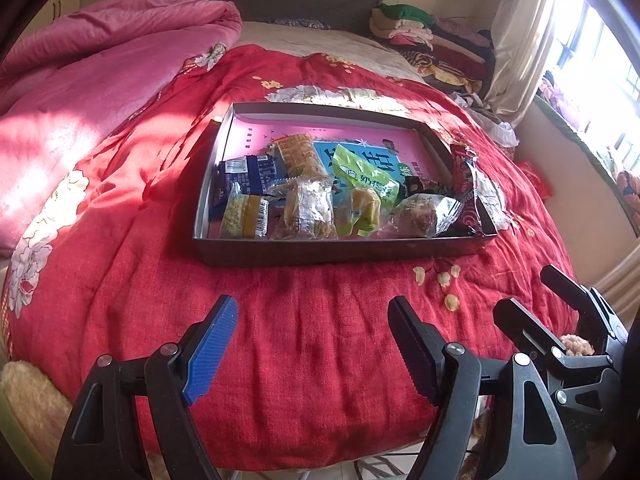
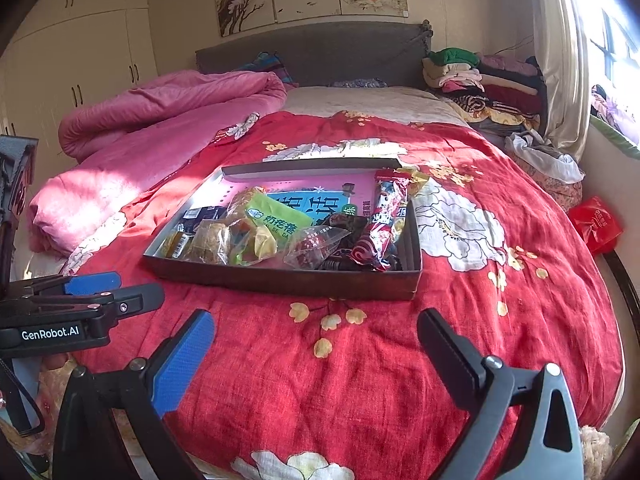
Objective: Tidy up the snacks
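A shallow dark box lid (image 1: 340, 249) (image 2: 280, 280) with a pink printed floor lies on the red flowered bedspread (image 1: 320, 360) and holds several wrapped snacks. Among them are a green packet (image 1: 364, 176) (image 2: 276, 216), a long red packet (image 1: 466, 184) (image 2: 384, 224) leaning on the right wall, a blue packet (image 1: 248, 180) and a clear-wrapped cake (image 1: 308, 212). My left gripper (image 1: 313, 302) hovers open and empty over the bedspread, short of the box's near wall. My right gripper (image 2: 315, 315) stands beside it, wide open and empty. Each gripper shows in the other's view, right gripper (image 1: 528, 288), left gripper (image 2: 132, 286).
A rolled pink quilt (image 1: 100, 60) (image 2: 160, 112) lies on the left of the bed. Folded clothes (image 1: 432, 40) (image 2: 480, 80) are stacked at the far right by the grey headboard. A red bag (image 2: 596, 224) hangs off the right bed edge, near the curtained window.
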Demonstrator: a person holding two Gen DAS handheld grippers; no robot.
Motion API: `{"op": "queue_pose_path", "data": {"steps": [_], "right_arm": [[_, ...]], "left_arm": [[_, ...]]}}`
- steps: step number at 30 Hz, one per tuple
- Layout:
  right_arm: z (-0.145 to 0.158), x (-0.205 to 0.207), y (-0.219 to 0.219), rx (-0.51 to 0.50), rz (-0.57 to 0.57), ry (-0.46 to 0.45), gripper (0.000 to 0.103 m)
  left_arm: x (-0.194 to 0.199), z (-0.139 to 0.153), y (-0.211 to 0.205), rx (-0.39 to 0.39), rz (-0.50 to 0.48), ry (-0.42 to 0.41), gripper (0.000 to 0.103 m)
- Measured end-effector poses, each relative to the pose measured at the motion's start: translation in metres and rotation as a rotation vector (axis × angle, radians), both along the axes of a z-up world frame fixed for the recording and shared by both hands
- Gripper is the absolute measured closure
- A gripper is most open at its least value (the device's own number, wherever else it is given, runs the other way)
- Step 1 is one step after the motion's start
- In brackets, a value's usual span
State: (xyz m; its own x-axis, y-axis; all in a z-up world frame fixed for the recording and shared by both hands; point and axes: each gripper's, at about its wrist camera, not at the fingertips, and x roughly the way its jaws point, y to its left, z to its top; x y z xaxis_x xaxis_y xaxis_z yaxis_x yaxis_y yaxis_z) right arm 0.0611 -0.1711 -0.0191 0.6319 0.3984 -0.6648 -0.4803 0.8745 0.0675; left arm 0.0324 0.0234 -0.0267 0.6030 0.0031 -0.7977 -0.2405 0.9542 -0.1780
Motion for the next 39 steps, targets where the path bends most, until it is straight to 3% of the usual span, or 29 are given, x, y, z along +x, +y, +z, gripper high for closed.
{"op": "queue_pose_path", "data": {"steps": [39], "right_arm": [[0.0014, 0.0025, -0.0054, 0.002, -0.025, -0.010, 0.001]], "left_arm": [[-0.0030, 0.0082, 0.0024, 0.022, 0.016, -0.024, 0.024]]}}
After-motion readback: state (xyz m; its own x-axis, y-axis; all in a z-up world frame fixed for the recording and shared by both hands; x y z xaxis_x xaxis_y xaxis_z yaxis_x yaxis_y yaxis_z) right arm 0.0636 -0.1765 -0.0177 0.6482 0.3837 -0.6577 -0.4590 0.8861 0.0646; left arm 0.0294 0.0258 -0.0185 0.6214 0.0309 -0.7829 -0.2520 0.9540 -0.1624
